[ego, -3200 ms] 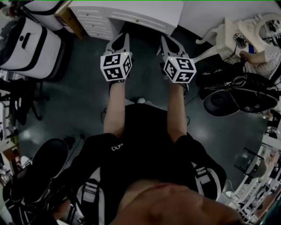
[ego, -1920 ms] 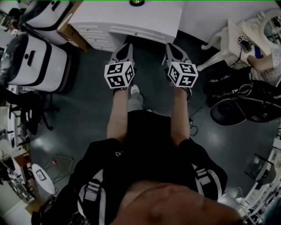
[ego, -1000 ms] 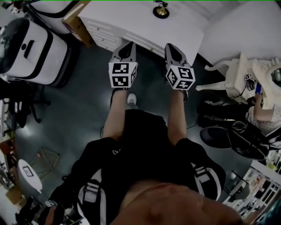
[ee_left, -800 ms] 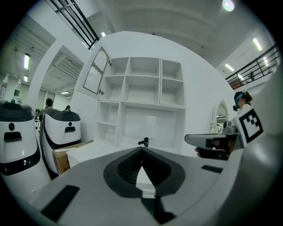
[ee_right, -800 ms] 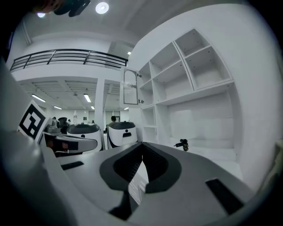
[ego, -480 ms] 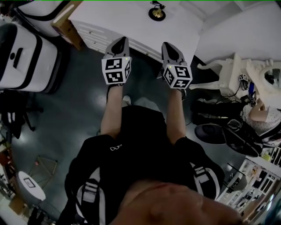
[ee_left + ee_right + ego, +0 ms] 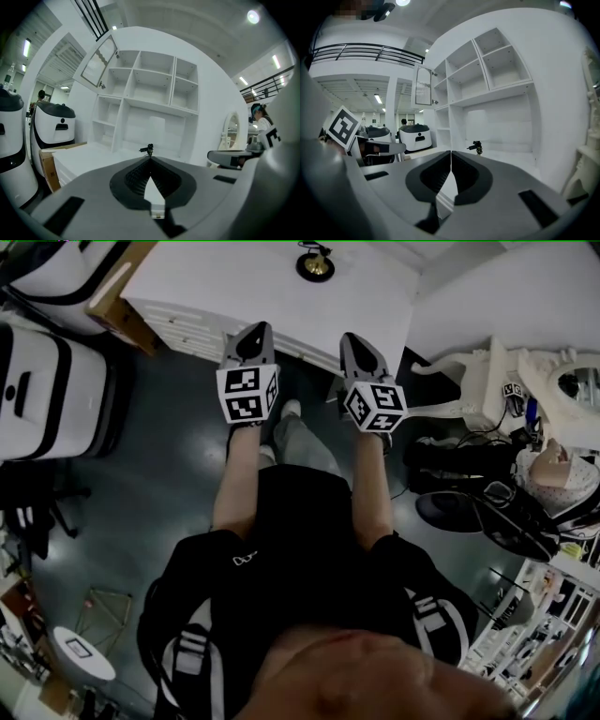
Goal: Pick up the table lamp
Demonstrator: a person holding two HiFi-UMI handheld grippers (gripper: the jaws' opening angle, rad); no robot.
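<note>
The table lamp [image 7: 315,262] is small and black with a round gold base. It stands on the white desk [image 7: 216,282], near its back edge. It shows small and far off in the left gripper view [image 7: 149,149] and the right gripper view [image 7: 476,146]. My left gripper [image 7: 253,332] is shut with nothing in it and points at the desk's front edge. Beside it my right gripper [image 7: 353,338] is also shut and holds nothing. Both are well short of the lamp. The jaw tips meet in the left gripper view [image 7: 150,158] and the right gripper view [image 7: 451,152].
White open shelving [image 7: 145,93] rises behind the desk. Large white machines [image 7: 42,381] and a brown box [image 7: 114,298] stand at the left. An ornate white chair [image 7: 473,371] and black bags with cables [image 7: 487,493] lie at the right. The dark floor [image 7: 178,446] spreads below.
The person has walked closer to the desk. Both grippers have moved forward to its front edge, still shut. The lamp stays near the top of the head view.
</note>
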